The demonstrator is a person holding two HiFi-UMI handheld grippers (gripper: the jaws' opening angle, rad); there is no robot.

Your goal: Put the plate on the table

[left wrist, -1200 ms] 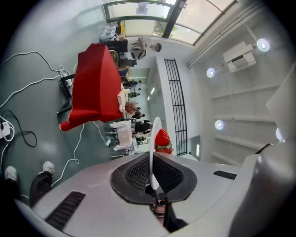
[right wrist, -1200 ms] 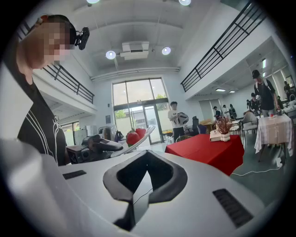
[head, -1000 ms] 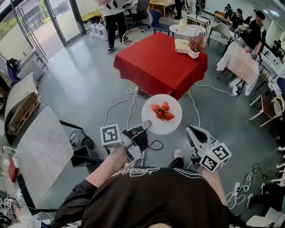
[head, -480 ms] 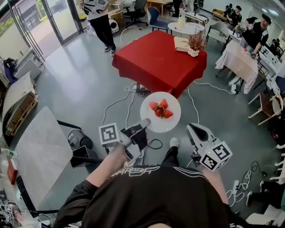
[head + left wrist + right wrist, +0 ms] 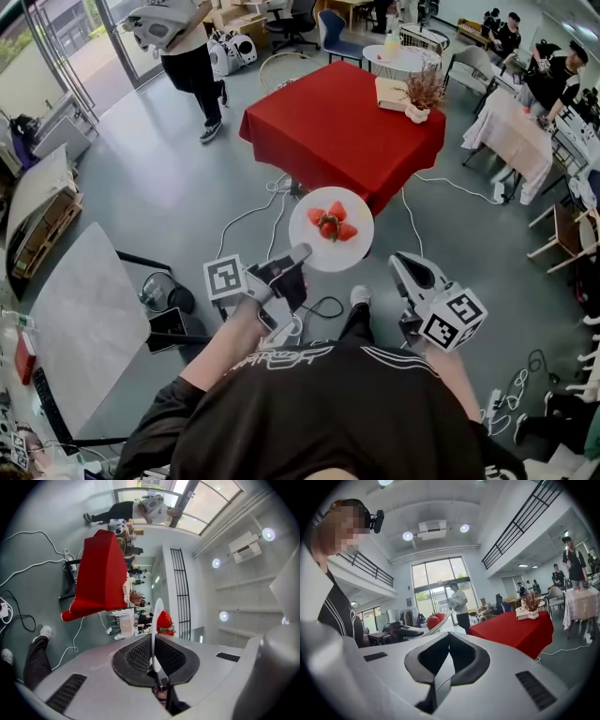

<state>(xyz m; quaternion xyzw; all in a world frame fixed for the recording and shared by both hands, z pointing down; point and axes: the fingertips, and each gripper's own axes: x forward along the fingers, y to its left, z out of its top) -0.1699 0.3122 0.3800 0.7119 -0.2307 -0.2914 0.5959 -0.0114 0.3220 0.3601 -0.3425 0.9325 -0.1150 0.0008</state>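
Head view: the plate (image 5: pixel 355 249) with strawberries (image 5: pixel 328 223) is in the air over the floor, just short of the near corner of the red desk (image 5: pixel 342 127). The left gripper (image 5: pixel 299 257) pinches the plate's near rim and carries it level, likely so the fruit does not roll off. The right gripper (image 5: pixel 401 265) hangs low at the person's right, well apart from the plate; one grip seems enough for so light a load. A vase (image 5: pixel 419 105) and a book sit at the desk's far corner, so the near cloth looks like the place to set down.

Left gripper view: the plate shows edge-on, its thin rim clamped between the ribbed pads of the closed jaws, one strawberry showing just beyond them. The desk lies ahead, not yet under the plate.

Right gripper view: the jaws are closed on each other, with nothing between them. The desk stands to the right, and the plate's rim and fruit show to the left, beyond the jaws.
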